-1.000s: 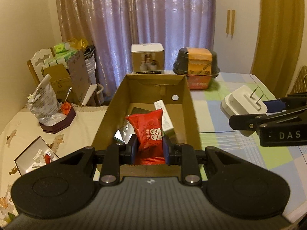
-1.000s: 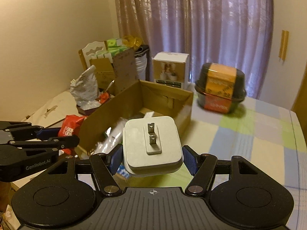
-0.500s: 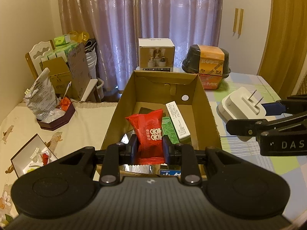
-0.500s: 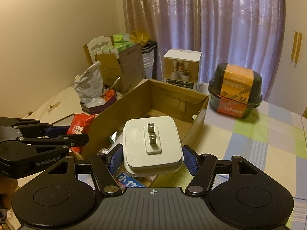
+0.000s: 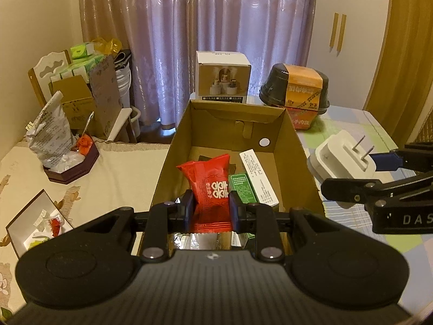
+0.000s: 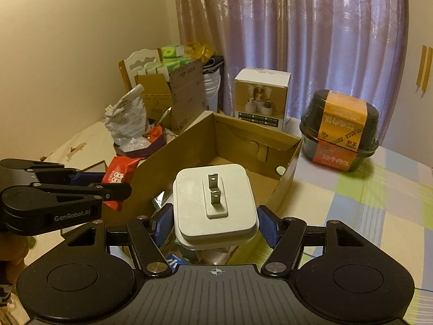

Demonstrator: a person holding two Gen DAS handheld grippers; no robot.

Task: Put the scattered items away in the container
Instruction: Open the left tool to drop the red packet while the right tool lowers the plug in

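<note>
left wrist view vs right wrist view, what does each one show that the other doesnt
Only the left wrist view shows the green box and white carton lying inside the cardboard box, and an open tray at lower left. Only the right wrist view shows the charger's prong face head-on. Both show the left gripper shut on the red snack packet, the right gripper shut on the charger, the white carton by the curtain and the black bowl.

One cardboard box (image 5: 295, 159) holds two slim cartons, green (image 5: 242, 188) and white (image 5: 258, 176), perhaps more under foil. One red snack packet (image 5: 209, 187), one white charger (image 6: 215, 205), two tongs.
</note>
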